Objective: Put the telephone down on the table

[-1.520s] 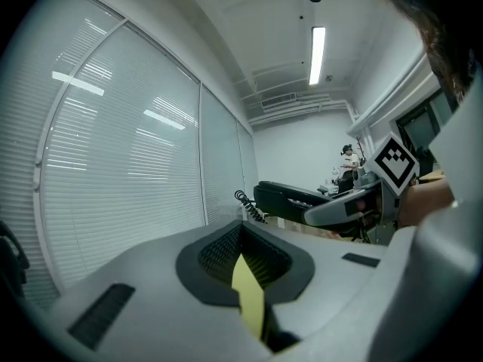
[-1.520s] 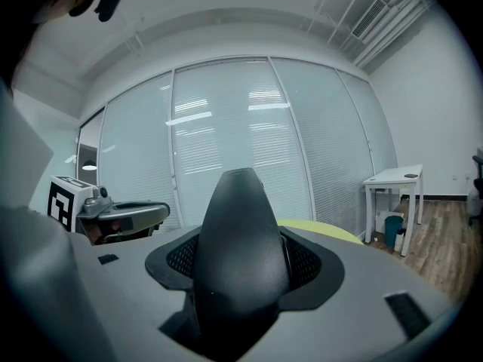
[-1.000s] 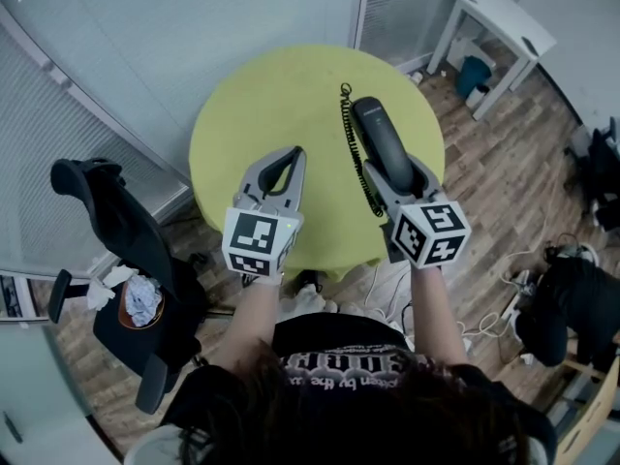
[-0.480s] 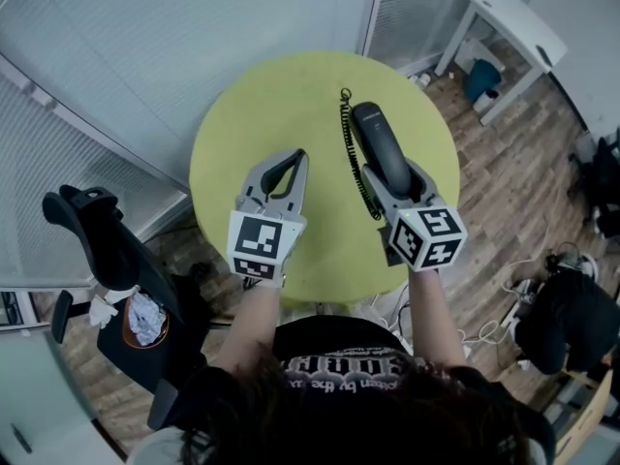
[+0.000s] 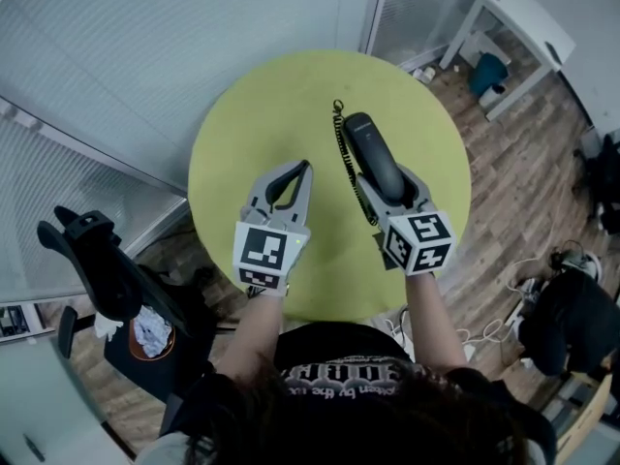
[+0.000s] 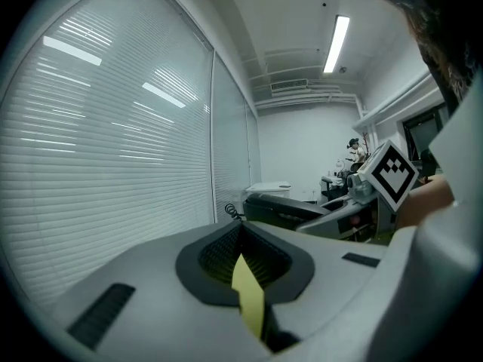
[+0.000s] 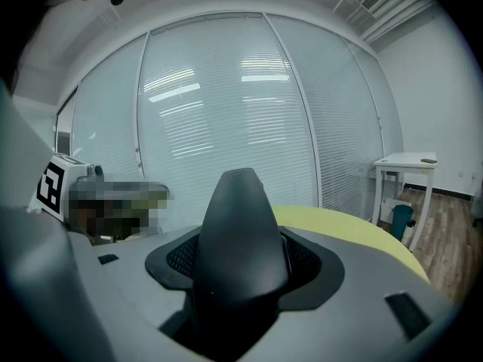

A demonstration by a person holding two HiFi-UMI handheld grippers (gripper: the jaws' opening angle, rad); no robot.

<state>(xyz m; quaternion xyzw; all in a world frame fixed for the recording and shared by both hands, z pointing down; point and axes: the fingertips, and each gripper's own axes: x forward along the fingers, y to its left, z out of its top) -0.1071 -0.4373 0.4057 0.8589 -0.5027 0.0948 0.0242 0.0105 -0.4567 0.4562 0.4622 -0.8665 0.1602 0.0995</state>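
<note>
The telephone is a black handset with a black coiled cord hanging along its left side. My right gripper is shut on its near end and holds it over the right half of the round yellow-green table. In the right gripper view the handset fills the gap between the jaws. Whether it touches the table I cannot tell. My left gripper is shut on nothing over the table's middle. In the left gripper view the handset lies to the right.
Slatted blinds behind glass run along the far and left sides. A black chair stands at the left by the table. A white side table with a teal bin is at the back right. Cables and a dark bag lie on the floor at the right.
My right gripper has carried the handset slightly left and nearer. The left gripper has barely moved. The head camera has shifted, so the table shows more fully.
</note>
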